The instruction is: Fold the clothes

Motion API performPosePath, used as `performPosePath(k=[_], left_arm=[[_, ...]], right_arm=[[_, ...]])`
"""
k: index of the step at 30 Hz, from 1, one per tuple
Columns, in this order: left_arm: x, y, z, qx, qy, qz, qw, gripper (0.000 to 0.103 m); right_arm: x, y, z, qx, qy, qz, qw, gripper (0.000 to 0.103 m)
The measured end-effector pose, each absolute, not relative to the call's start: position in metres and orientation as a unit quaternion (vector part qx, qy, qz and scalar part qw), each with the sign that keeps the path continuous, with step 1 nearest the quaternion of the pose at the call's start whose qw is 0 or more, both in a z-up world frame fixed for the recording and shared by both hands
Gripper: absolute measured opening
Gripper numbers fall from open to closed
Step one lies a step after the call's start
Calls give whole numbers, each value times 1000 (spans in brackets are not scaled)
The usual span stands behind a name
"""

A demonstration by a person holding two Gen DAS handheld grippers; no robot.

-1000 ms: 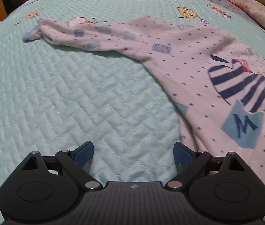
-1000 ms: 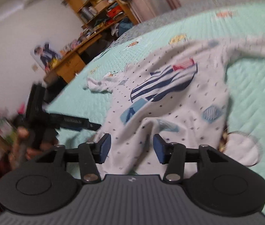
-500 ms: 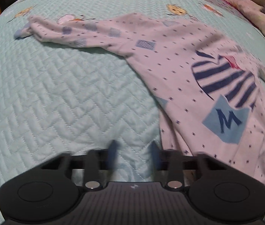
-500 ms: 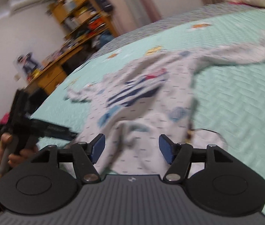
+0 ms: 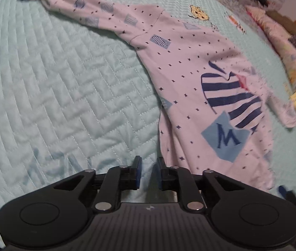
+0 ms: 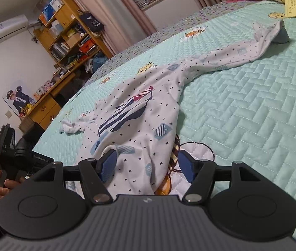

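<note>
A white long-sleeved top [image 5: 191,87] with small dark dots, a navy striped patch and a blue square marked M lies spread on a mint-green quilted bed [image 5: 60,87]. The left gripper [image 5: 148,172] sits low at the garment's lower left edge, its fingers nearly together with only quilt visible in the narrow gap. The right gripper [image 6: 148,165] has fingers spread wide on either side of the raised hem, not clamping it.

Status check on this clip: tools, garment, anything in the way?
Left tool nearly shut, nothing gripped, beside hem. Right tool open, straddling the shirt hem. Shirt spread on quilt, unfolded, sleeves out. Nothing in the way.
</note>
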State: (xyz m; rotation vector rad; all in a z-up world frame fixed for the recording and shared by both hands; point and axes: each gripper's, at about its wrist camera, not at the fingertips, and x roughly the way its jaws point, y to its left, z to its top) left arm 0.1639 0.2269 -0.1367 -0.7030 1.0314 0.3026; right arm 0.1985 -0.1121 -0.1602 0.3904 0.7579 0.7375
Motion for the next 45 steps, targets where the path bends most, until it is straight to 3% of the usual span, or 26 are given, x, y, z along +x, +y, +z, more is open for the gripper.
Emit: performPosePath(k=[1,3,6,18,20,23,28,34,37,41,45], left_arm=[[163,228,-136,-332,476,140,802,22],[165,227,-136,-333,476,136,802,42],[167,223,-139,-334,475,124,804,55],[149,247,-135,-402,440,98,797,63],[158,236,-140,-384,459,90,796,56],[169,222,-154,-361,491,89,788,1],[163,224,-151,-372,478,83,791,0],[112,209,-60,-333,386,59,858,0],[99,224,-64,-334,412,117,840,0],[83,245,-73,-337,446,193,807,1],[69,263,-114,-373,478,233,760,1]], right_arm=[[199,-113,-161,185,361,350,844,67],[199,-114,-162,187,364,349,843,67],[201,-114,-165,188,371,345,841,67],[207,-114,-176,183,396,343,832,68],[206,-109,-179,175,401,347,829,69],[205,-104,-180,162,402,350,830,69],[209,-108,-181,173,401,350,829,70],[216,-106,-178,149,390,335,845,71],[219,-106,-180,153,393,344,839,79],[221,-93,-181,134,388,365,835,80],[223,-69,-183,99,383,389,832,77]])
